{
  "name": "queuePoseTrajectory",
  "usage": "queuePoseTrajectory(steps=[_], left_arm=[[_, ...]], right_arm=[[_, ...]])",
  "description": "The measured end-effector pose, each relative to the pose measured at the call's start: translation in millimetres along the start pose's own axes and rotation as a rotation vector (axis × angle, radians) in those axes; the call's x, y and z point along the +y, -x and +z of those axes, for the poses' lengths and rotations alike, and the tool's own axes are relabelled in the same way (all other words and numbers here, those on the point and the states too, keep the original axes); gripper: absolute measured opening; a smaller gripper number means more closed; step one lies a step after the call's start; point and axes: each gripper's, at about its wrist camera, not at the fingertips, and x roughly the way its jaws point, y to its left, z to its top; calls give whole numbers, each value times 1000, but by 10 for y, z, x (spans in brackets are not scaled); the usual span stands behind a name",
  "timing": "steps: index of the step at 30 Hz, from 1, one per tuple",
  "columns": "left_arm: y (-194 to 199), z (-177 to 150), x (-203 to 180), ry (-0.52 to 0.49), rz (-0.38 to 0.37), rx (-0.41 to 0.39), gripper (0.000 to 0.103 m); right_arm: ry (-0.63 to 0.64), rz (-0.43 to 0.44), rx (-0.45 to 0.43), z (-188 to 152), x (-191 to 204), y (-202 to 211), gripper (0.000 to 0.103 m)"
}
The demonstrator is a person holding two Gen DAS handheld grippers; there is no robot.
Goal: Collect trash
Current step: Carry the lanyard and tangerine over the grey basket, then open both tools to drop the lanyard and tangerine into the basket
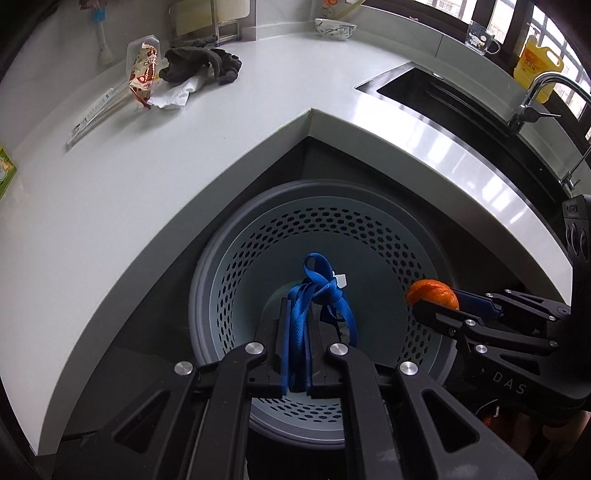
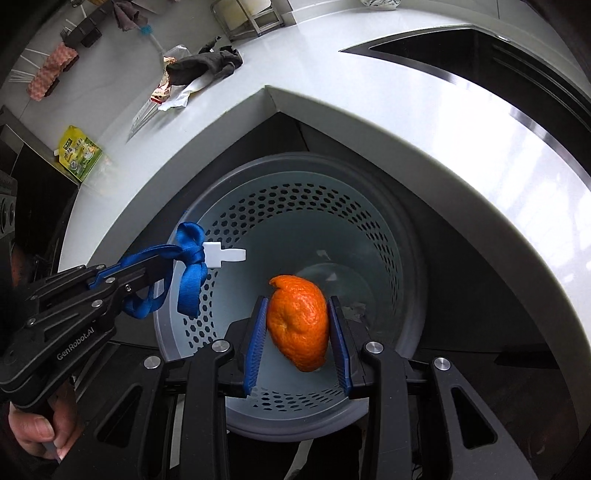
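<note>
A round grey perforated trash bin (image 1: 221, 280) (image 2: 384, 236) stands on the floor in the counter's inner corner. My left gripper (image 1: 297, 332) is shut on a knotted blue ribbon (image 1: 317, 295) with a white tag, held above the bin's mouth; the ribbon also shows in the right wrist view (image 2: 192, 258). My right gripper (image 2: 298, 325) is shut on an orange peel (image 2: 299, 317) over the bin; the peel shows at the right in the left wrist view (image 1: 434, 293). A snack wrapper (image 1: 142, 75), white paper (image 1: 173, 96) and a dark cloth (image 1: 201, 64) lie on the counter.
The white L-shaped counter (image 1: 147, 177) wraps around the bin. A sink (image 1: 443, 96) with a tap (image 1: 546, 92) is at the right. A green pouch (image 2: 79, 151), a packet of chopsticks (image 1: 96, 110), a bowl (image 1: 334, 27) and a yellow bottle (image 1: 539, 62) stand on it.
</note>
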Motion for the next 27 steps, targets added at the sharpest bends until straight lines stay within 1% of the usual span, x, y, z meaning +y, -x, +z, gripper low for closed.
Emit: queuePoseTrajectory(steps=[6,8,9,11,12,13,15,18,24,27], left_arm=[[-27,-26,85,35,-4,6,9],[-24,-24,108,42,2,8,9],[-23,-23,117,45,7,11,9],[-10,-24,135,56,10,10,18],[2,-22,149,60,12,5,28],[18,-22,155,64,19,-1,42],[65,-16,175,72,31,-18,57],[119,-18,181,77,42,-23,58],[208,-24,163,101,59,-24,64],[237,-23,133,110,69,-14,64]], right_arm=[[15,-4,16,40,28,-53,32],[27,-9,12,45,44,-41,33],[30,-12,11,47,55,-31,36],[33,-18,4,46,53,-5,43],[35,-23,-3,51,54,10,47],[37,-27,-9,51,50,26,50],[39,-31,-12,60,39,44,51],[36,-33,-12,65,9,73,51],[38,-35,-6,38,-28,144,52],[33,-33,1,9,-65,188,52]])
